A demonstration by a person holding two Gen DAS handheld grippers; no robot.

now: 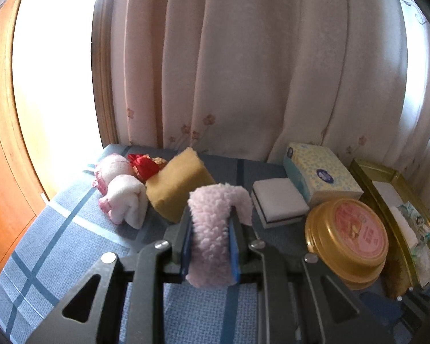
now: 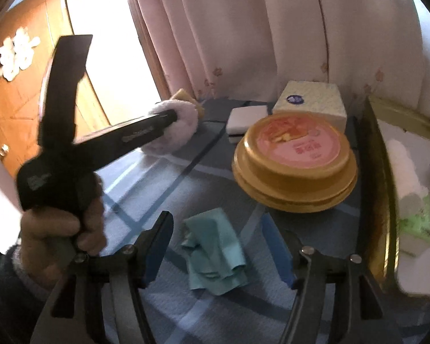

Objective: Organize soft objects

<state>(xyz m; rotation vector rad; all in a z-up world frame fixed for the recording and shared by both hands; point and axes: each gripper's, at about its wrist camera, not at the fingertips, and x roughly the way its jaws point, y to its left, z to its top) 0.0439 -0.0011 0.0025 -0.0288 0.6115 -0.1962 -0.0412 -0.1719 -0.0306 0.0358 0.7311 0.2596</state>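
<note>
My left gripper (image 1: 210,223) is shut on a fluffy pale pink fleece piece (image 1: 215,200), which sticks up between the blue pads and folds over to the right. The right wrist view shows that same gripper (image 2: 170,117) from the side, held by a hand (image 2: 57,229), with the fleece (image 2: 177,134) just above the table. My right gripper (image 2: 218,243) stands open. A crumpled teal cloth (image 2: 215,255) lies on the checked blue tablecloth (image 2: 157,177) between its fingers, and the pads do not touch it.
At the back left lie pink-white rolled towels (image 1: 120,192), a red pouch (image 1: 143,164) and a yellow sponge (image 1: 177,186). A white sponge (image 1: 278,200), a tissue pack (image 1: 318,172), a round gold tin (image 2: 295,154) and a gold tray (image 2: 387,172) with folded items stand on the right. Curtains hang behind.
</note>
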